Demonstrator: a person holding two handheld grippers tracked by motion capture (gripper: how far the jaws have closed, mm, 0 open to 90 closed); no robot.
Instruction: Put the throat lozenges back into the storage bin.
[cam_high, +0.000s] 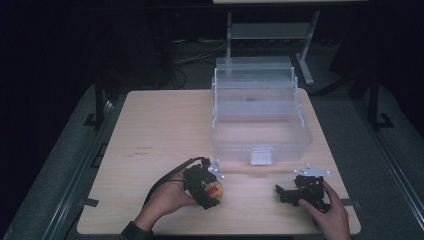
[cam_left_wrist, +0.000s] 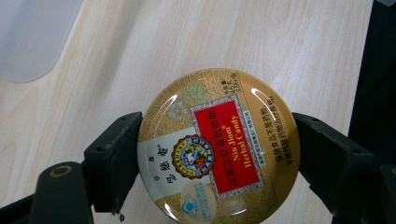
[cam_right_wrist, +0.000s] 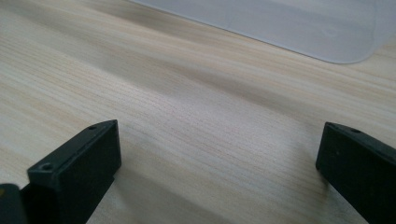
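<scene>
A round gold candy tin (cam_left_wrist: 219, 149) with a red label sits between the two black jaws of my left gripper (cam_left_wrist: 215, 149), which press on its left and right rim. From above, the tin (cam_high: 215, 190) shows at the tip of the left gripper (cam_high: 206, 186), low over the front middle of the wooden table (cam_high: 160, 130). My right gripper (cam_high: 292, 192) rests at the front right, pointing left. In its own view the right gripper (cam_right_wrist: 219, 163) stands wide open over bare wood, with nothing between its jaws.
A clear plastic storage box (cam_high: 260, 120) with its lid raised stands at the back middle of the table, its front wall just beyond both grippers. A corner of the box (cam_right_wrist: 289, 23) lies ahead of the right gripper. Dark floor and a metal stand lie beyond.
</scene>
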